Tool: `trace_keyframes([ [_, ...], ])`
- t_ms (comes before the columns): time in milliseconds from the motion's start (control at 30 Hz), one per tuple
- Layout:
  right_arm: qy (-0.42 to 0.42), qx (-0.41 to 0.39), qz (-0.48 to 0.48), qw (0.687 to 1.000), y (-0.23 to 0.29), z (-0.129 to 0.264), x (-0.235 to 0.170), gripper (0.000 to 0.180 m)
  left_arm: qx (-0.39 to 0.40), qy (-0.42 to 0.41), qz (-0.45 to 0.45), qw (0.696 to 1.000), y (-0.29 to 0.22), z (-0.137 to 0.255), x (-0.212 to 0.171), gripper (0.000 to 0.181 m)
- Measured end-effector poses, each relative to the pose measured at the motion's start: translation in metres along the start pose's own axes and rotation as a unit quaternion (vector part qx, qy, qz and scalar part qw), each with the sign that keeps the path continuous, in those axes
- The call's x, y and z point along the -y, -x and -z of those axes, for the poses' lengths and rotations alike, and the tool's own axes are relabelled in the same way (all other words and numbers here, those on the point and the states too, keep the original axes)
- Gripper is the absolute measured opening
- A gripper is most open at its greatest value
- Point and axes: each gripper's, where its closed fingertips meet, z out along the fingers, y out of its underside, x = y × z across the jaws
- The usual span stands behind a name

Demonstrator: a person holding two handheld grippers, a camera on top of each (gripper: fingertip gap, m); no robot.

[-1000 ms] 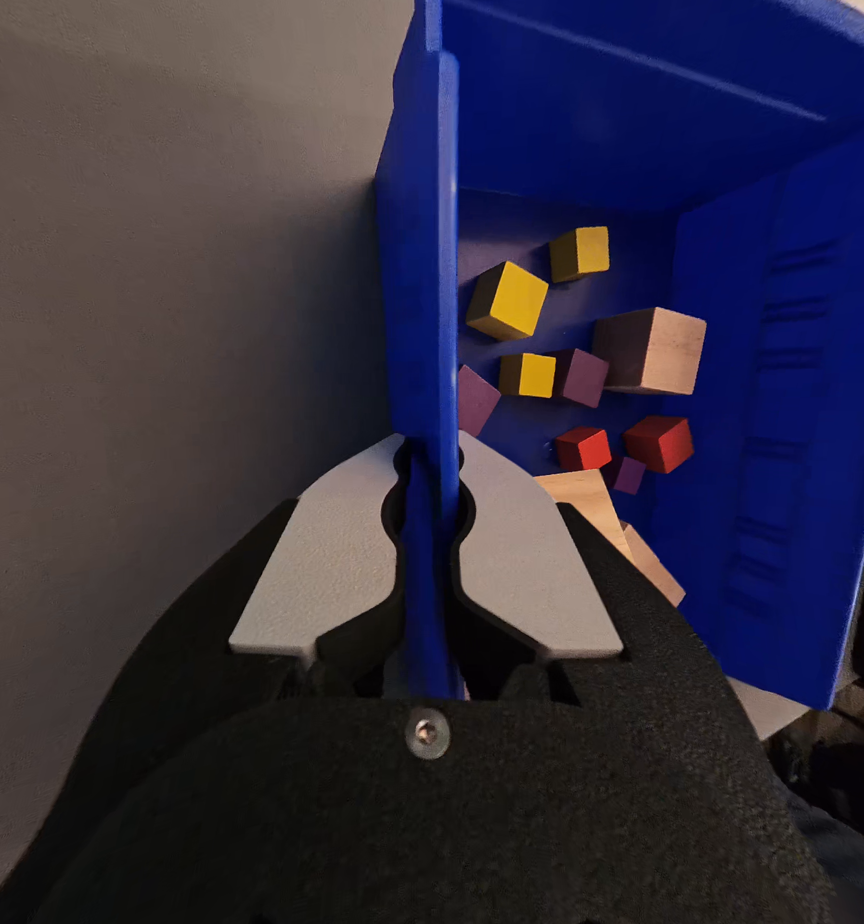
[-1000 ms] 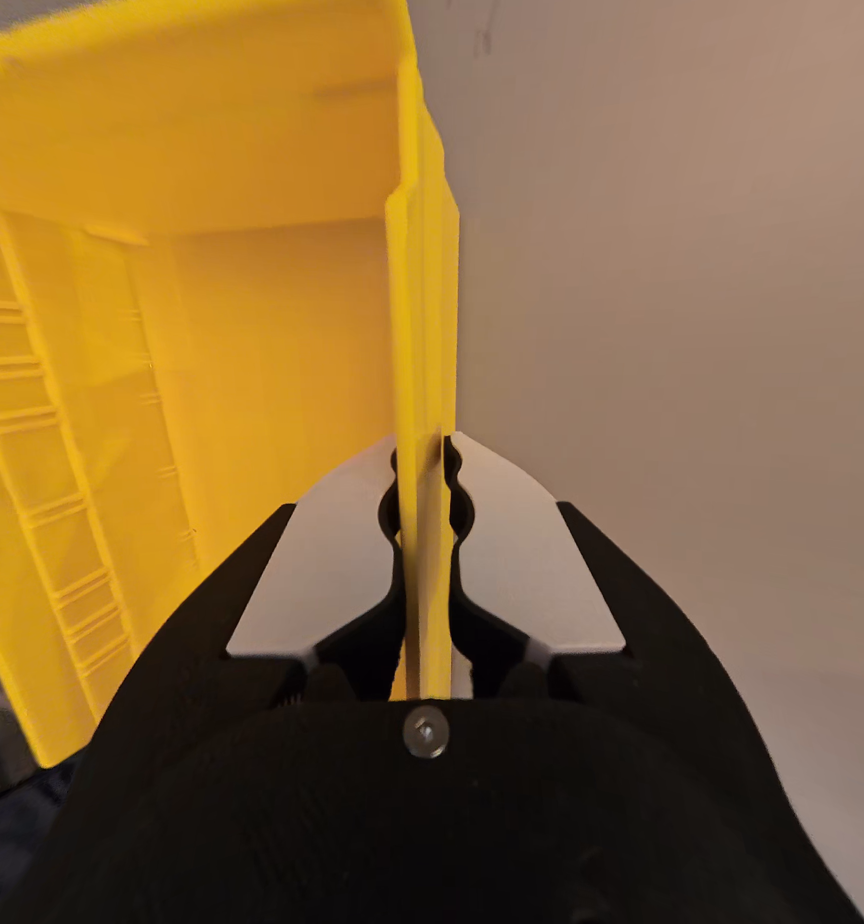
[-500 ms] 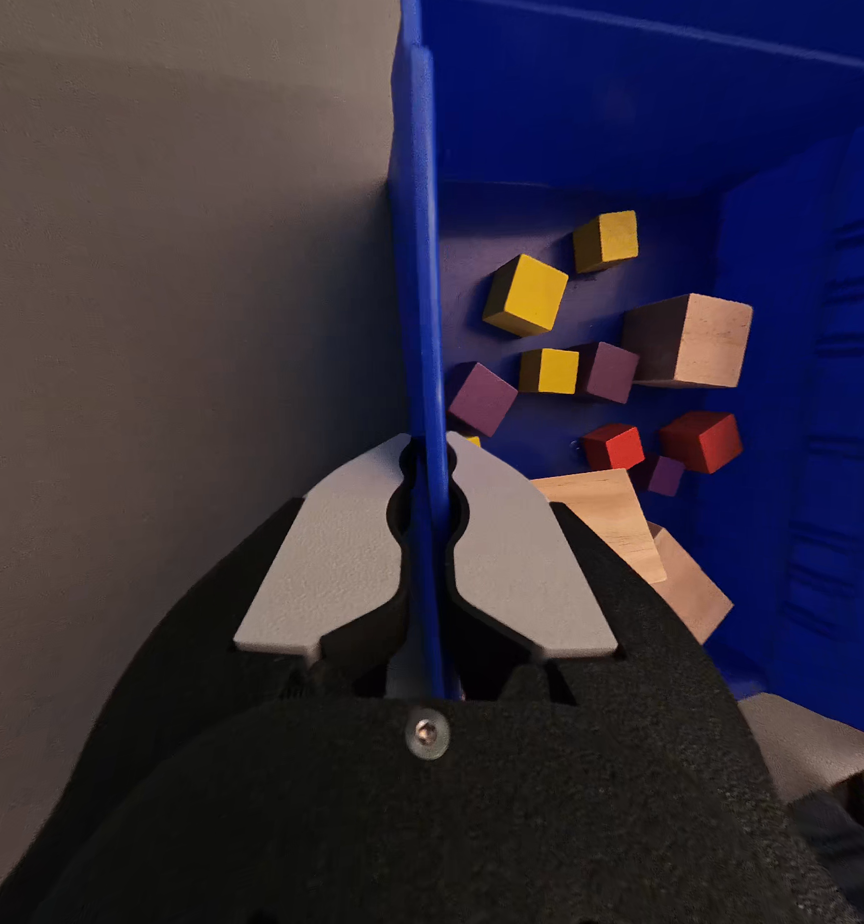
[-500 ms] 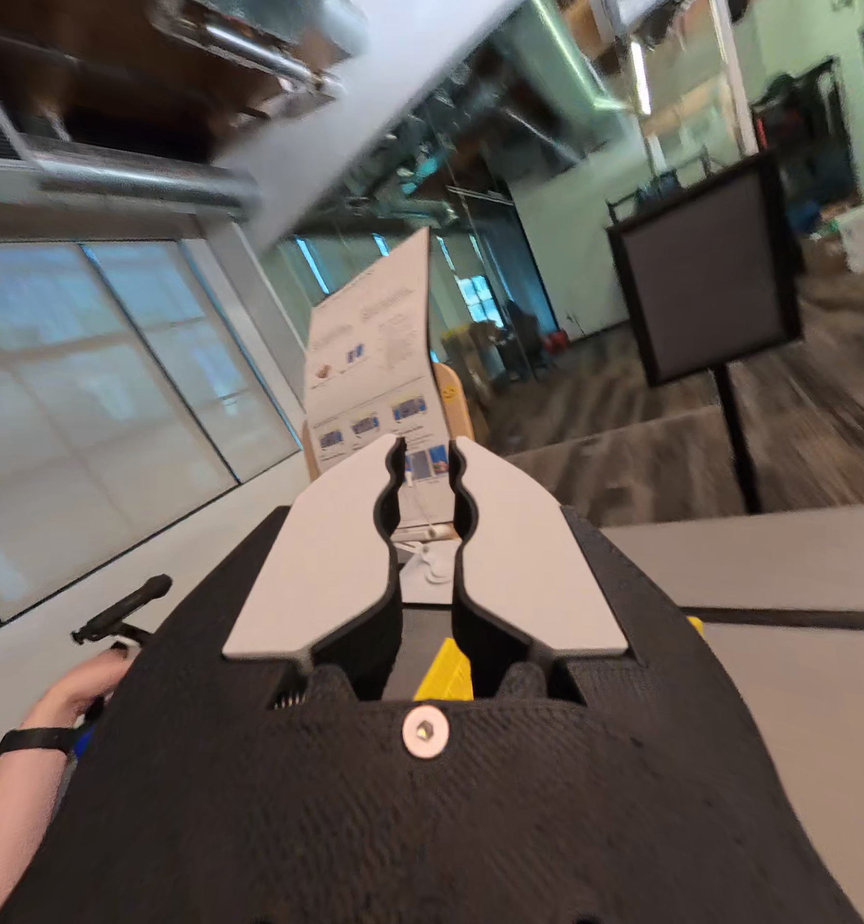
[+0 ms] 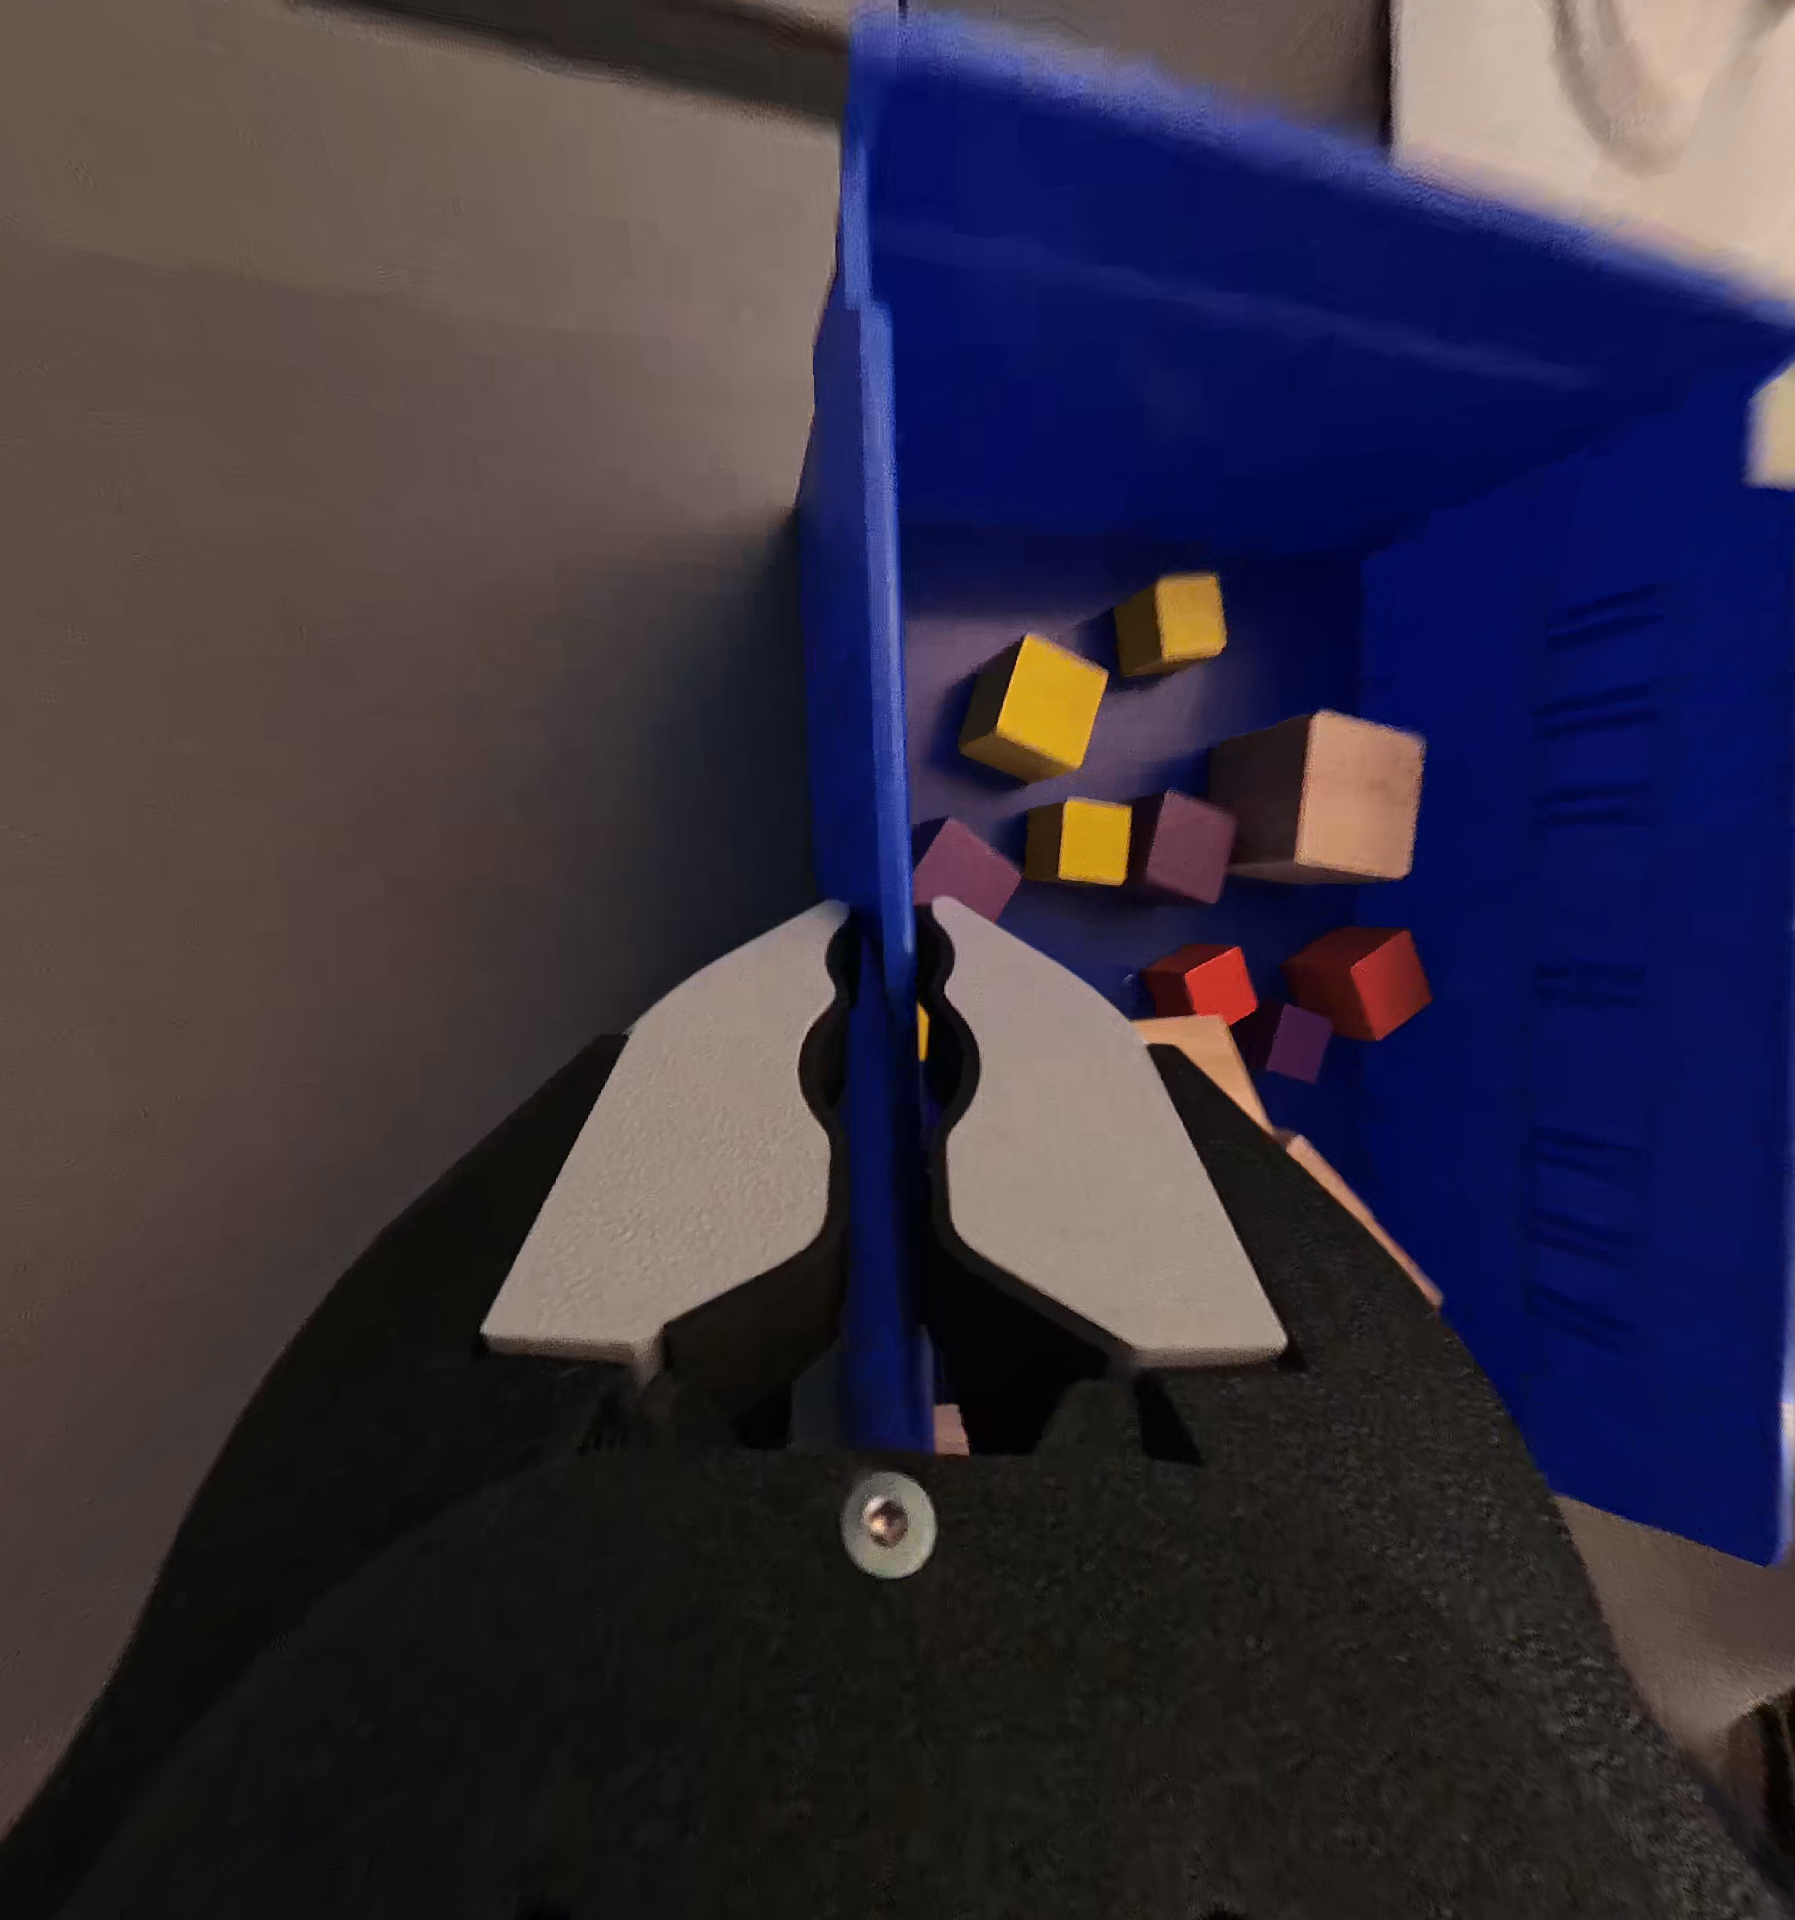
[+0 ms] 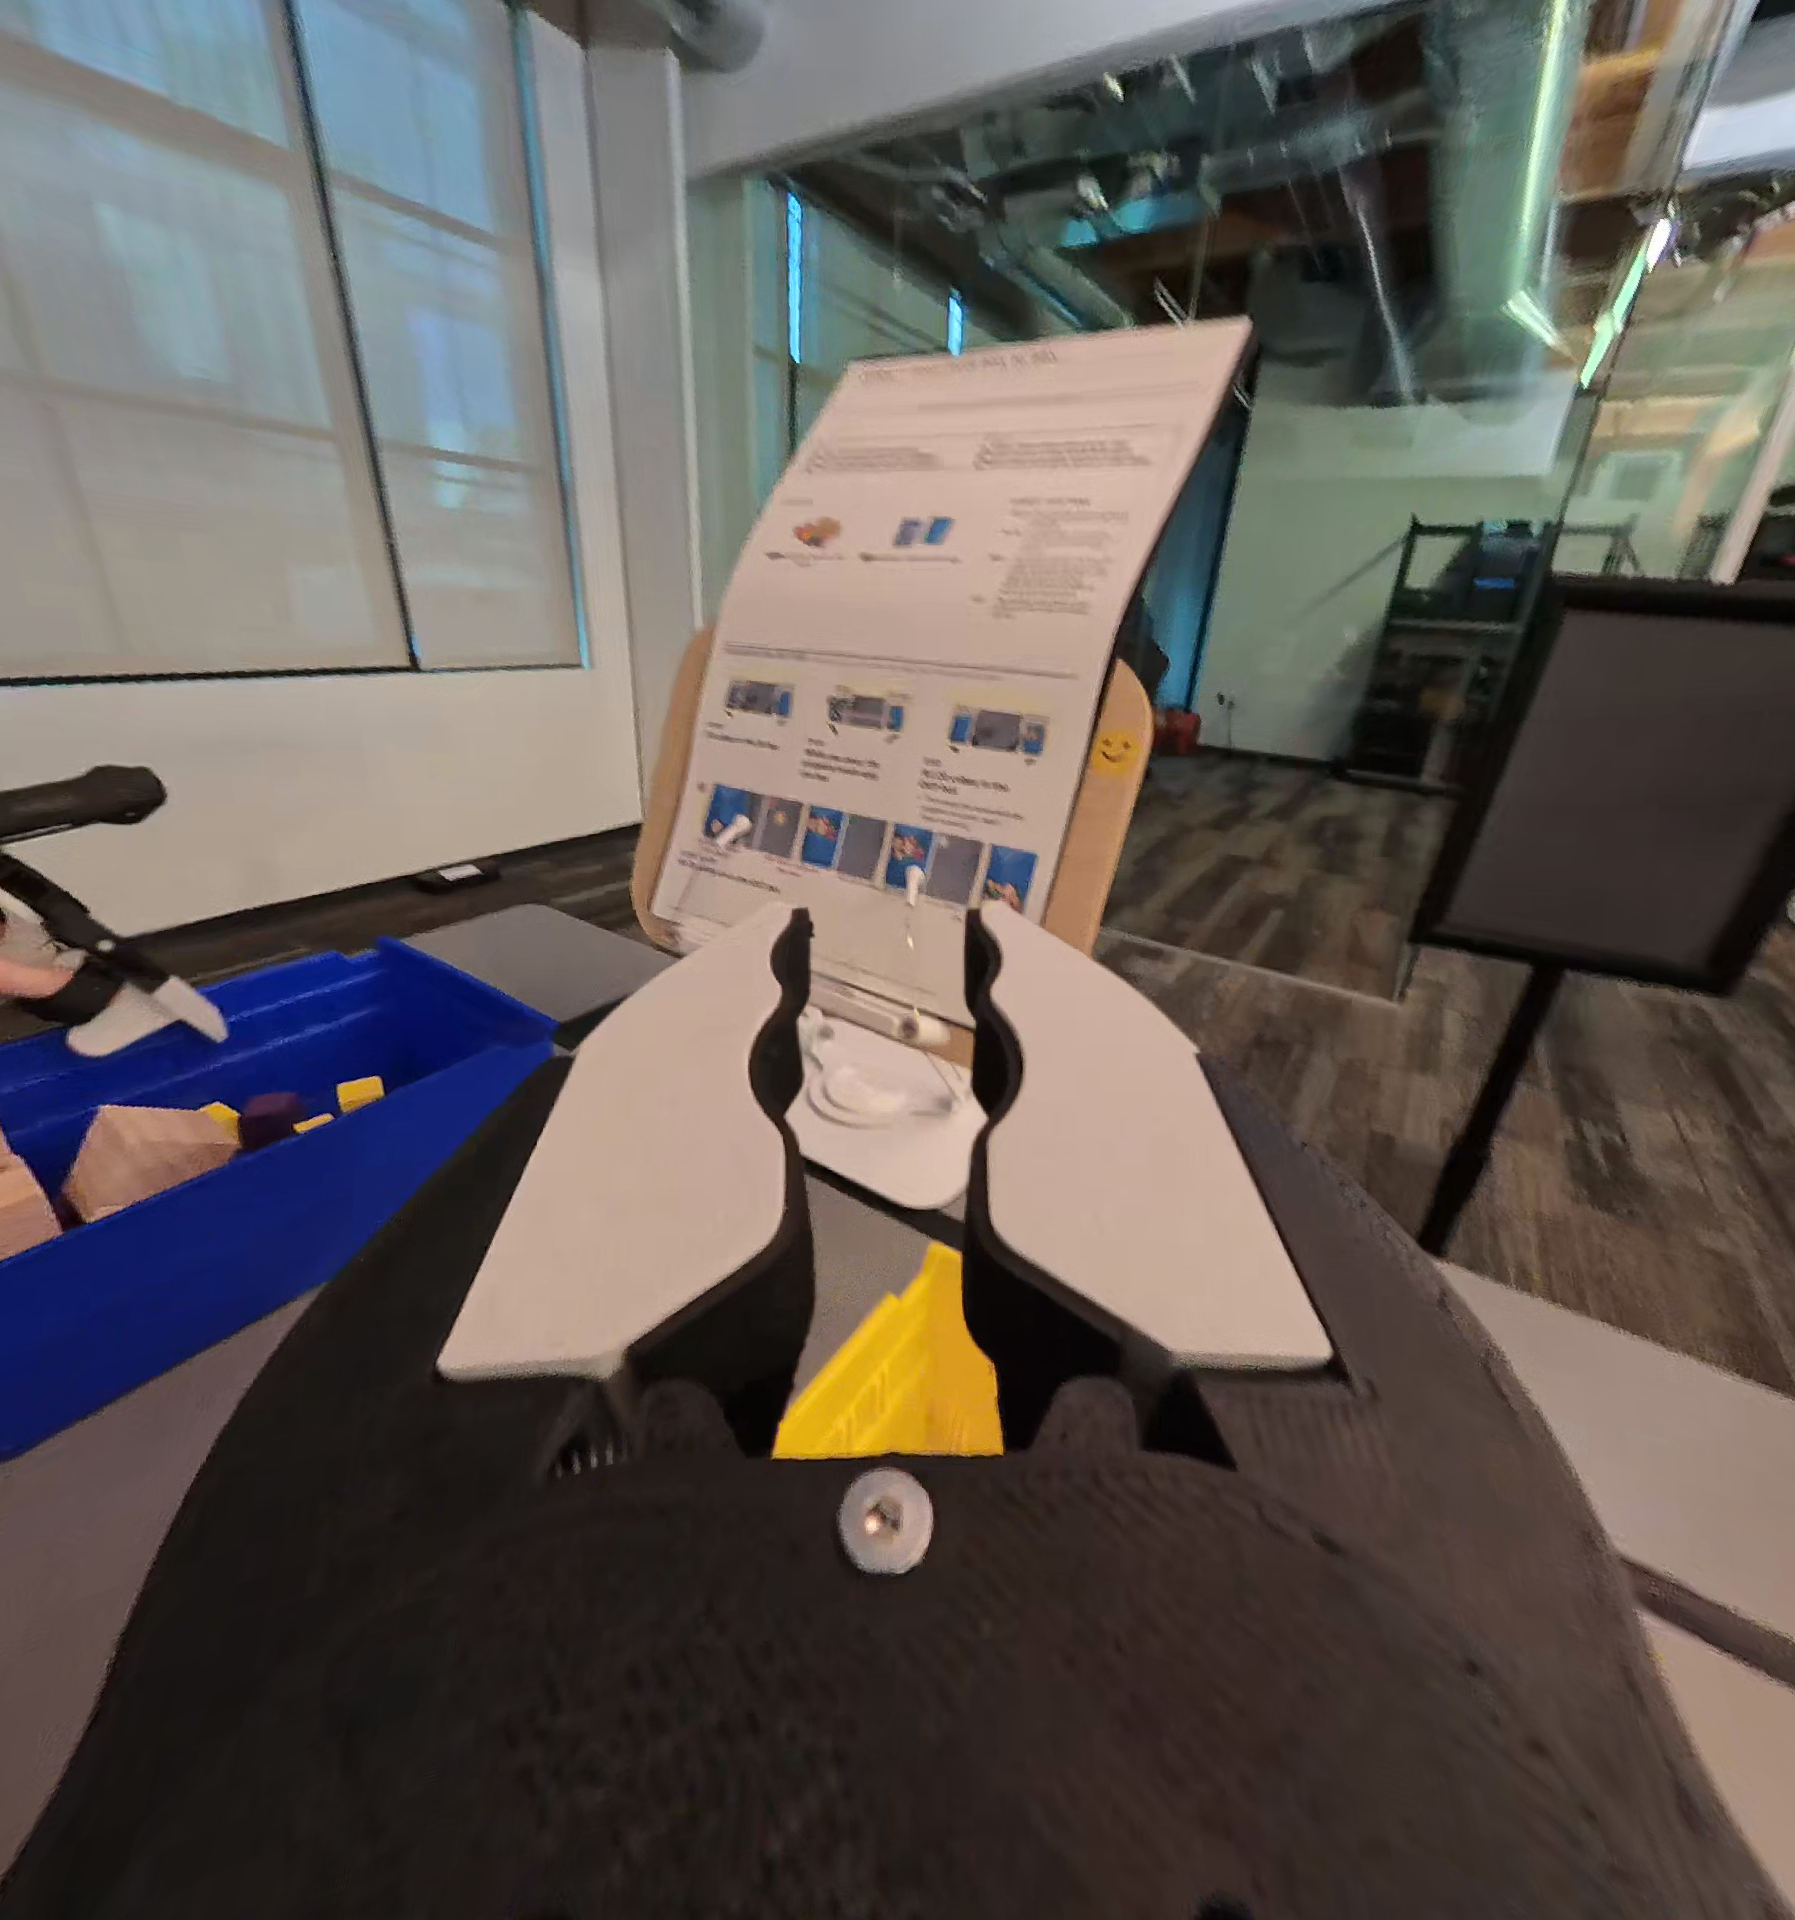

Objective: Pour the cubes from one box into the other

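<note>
Here we have the left claw (image 5: 888, 935) clamped on the side wall of the blue box (image 5: 1163, 343), its two grey fingers (image 5: 706, 1132) pressed to either face of that wall, one outside and one inside. We hold the wall rather than the rim corner, we judge, because a flat panel gives the pads a firm bite for steadying or tipping the box. Just to the right of the claw, inside the box, lie the cubes: yellow cubes (image 5: 1033, 709), purple cubes (image 5: 1182, 844), red cubes (image 5: 1358, 982) and larger plain wooden cubes (image 5: 1319, 795).

Our right claw (image 6: 885, 935) stands apart and grips nothing. Below and behind its fingertips a piece of the yellow box (image 6: 888, 1371) shows through the gap, loose of the fingers, resting on the grey table (image 6: 1651, 1382). Well to the left of this claw sits the blue box with the cubes in it, the other claw at its far wall. Ahead of the fingertips stands a propped instruction sheet (image 6: 960, 623).

Since all the cubes we can see lie in the blue box, we judge the pouring done.
</note>
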Motion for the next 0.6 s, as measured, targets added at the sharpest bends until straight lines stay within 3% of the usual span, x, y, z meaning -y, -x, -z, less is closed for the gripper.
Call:
trace_keyframes([
  [233,-0.085,0.027,0.047,0.995,0.021,0.016,0.030,0.042,-0.005,-0.251,-0.068,0.965,-0.030,0.106,0.054,0.007],
  [433,-0.065,0.044,0.056,0.995,0.033,0.008,0.023,0.057,-0.032,-0.396,-0.165,0.903,-0.067,0.180,0.061,0.016],
  [533,-0.081,-0.031,0.090,0.992,0.021,0.009,0.030,0.074,-0.019,-0.449,-0.220,0.866,-0.078,0.201,0.055,0.018],
  [600,-0.118,-0.079,0.177,0.974,0.018,0.017,0.044,0.078,0.006,-0.430,-0.240,0.870,-0.076,0.200,0.048,0.022],
])
